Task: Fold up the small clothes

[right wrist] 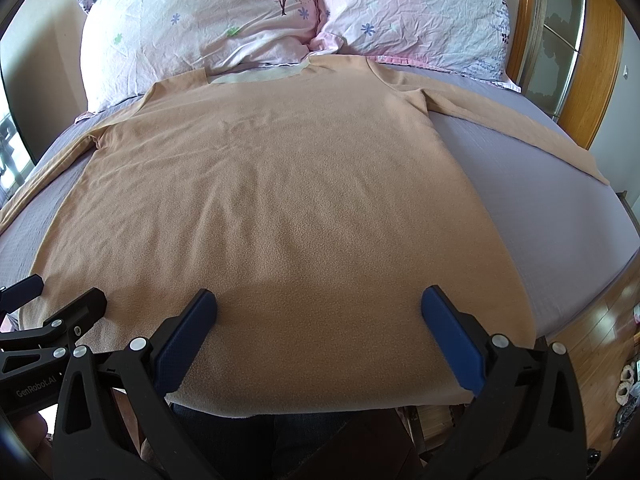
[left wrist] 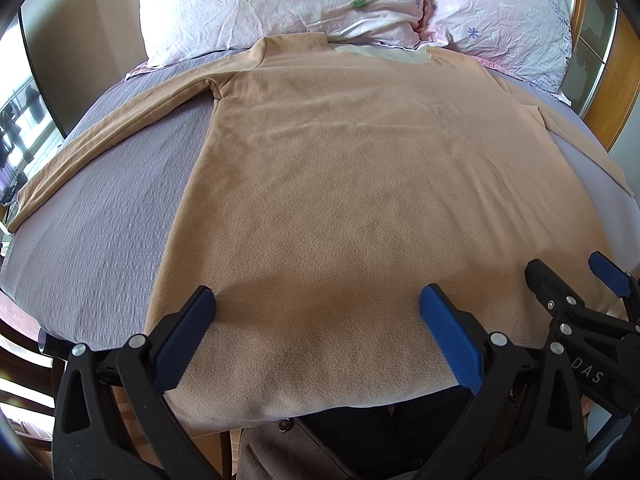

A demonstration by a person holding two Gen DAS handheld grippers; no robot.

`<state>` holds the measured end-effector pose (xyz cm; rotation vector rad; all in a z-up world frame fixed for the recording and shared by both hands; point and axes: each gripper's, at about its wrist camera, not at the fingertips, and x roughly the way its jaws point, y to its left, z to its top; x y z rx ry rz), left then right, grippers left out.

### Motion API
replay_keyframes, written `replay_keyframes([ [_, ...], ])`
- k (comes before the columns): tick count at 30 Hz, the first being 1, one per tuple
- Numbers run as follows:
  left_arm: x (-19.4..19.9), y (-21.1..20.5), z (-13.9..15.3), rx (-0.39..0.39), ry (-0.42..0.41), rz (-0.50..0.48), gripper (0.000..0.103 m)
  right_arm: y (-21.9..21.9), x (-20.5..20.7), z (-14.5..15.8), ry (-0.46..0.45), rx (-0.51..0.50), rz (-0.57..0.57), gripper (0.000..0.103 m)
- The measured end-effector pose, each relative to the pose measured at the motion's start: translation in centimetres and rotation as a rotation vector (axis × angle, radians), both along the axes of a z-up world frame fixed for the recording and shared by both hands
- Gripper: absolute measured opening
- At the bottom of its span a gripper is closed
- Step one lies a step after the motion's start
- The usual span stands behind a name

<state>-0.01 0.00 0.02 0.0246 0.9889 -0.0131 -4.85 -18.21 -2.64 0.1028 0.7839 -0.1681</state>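
Observation:
A tan long-sleeved fleece shirt (left wrist: 340, 184) lies flat on a bed, collar toward the pillows, hem at the near edge. It also shows in the right wrist view (right wrist: 280, 208). Its left sleeve (left wrist: 104, 128) stretches out to the left and its right sleeve (right wrist: 520, 120) to the right. My left gripper (left wrist: 316, 300) is open and empty, just above the hem's left part. My right gripper (right wrist: 318, 300) is open and empty above the hem's right part. The right gripper also shows in the left wrist view (left wrist: 572, 276), and the left gripper in the right wrist view (right wrist: 60, 292).
The bed has a lilac sheet (left wrist: 92, 240). Two floral pillows (left wrist: 280, 0) (right wrist: 420, 12) lie at the head. A wooden headboard (right wrist: 576, 60) stands at the far right. Wooden floor with slippers (right wrist: 624, 384) lies to the right of the bed.

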Motion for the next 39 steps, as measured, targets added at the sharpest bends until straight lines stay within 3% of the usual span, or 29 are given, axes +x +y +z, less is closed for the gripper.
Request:
replay_keyframes([
  [12,0.0,0.0,0.0,0.000,0.000,0.000,0.101,0.1,-0.2,0.1,-0.012,-0.002,0.000,0.102],
  [19,-0.1,0.0,-0.1,0.005,-0.033,-0.037,0.101,-1.9,-0.6,0.1,-0.150,0.005,0.128,0.102],
  [21,0.5,0.1,0.2,-0.002,-0.028,-0.064,0.101,-4.9,-0.1,1.6,-0.176,0.046,0.078,0.102],
  [24,1.8,1.1,0.4,-0.032,-0.047,-0.066,0.101,-13.2,0.9,4.8,-0.260,0.161,-0.097,0.102],
  [25,2.3,1.6,0.5,-0.052,-0.062,-0.064,0.101,-17.8,1.7,5.8,-0.266,0.217,-0.208,0.101],
  [28,3.8,3.7,1.3,-0.149,-0.116,-0.059,0.101,-26.5,3.4,5.9,-0.233,0.342,-0.413,0.074],
  [31,4.8,5.6,1.9,-0.219,-0.167,-0.037,0.101,-34.4,4.2,4.4,-0.203,0.494,-0.612,0.057],
  [34,5.7,7.7,2.6,-0.245,-0.198,0.018,0.101,-39.3,4.4,2.7,-0.188,0.601,-0.763,0.053],
  [39,6.5,11.5,3.5,-0.301,-0.249,0.097,0.101,-42.2,5.1,1.2,-0.218,0.667,-0.841,0.036],
])
